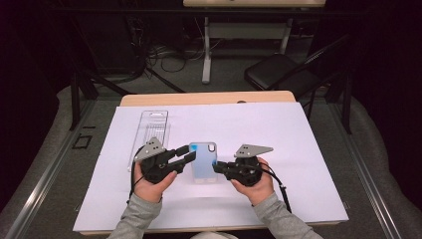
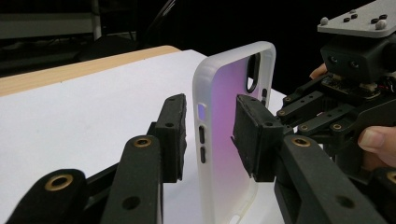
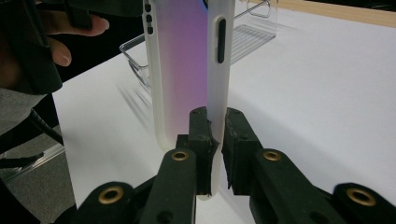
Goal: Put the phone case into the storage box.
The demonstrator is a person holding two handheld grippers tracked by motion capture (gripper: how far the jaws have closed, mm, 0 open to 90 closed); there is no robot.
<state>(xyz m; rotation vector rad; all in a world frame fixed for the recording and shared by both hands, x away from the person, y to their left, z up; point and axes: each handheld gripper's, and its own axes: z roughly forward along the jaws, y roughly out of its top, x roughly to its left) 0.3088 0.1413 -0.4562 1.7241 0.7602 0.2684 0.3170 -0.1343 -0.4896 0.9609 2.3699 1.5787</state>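
Case edge between left jaws, not yet pinched

High view: phone case (image 1: 203, 162) lies between the 2 grippers over the white sheet (image 1: 298, 149), its long axis running 12 to 6 o'clock, camera hole at the 12 o'clock end. The left gripper (image 1: 185, 154) comes at it from 9 o'clock, the right gripper (image 1: 217, 166) from 3 o'clock. A clear plastic package (image 1: 152, 130) lies at 10 o'clock from the case, apart from it.

Left gripper view: phone case (image 2: 229, 140) stands on edge, its frosted side rim between the 2 black pads. A gap shows on both sides of the rim, so this gripper is released, though its jaws are set narrow. The right gripper (image 2: 275, 123) sits at 3 o'clock.

Right gripper view: right gripper (image 3: 215, 140) is clenched on the phone case (image 3: 182, 74), pads pressed to the rim's lower end, the case rising toward 12 o'clock.

Judgement: the next move turns on the left pads meeting that rim squarely.
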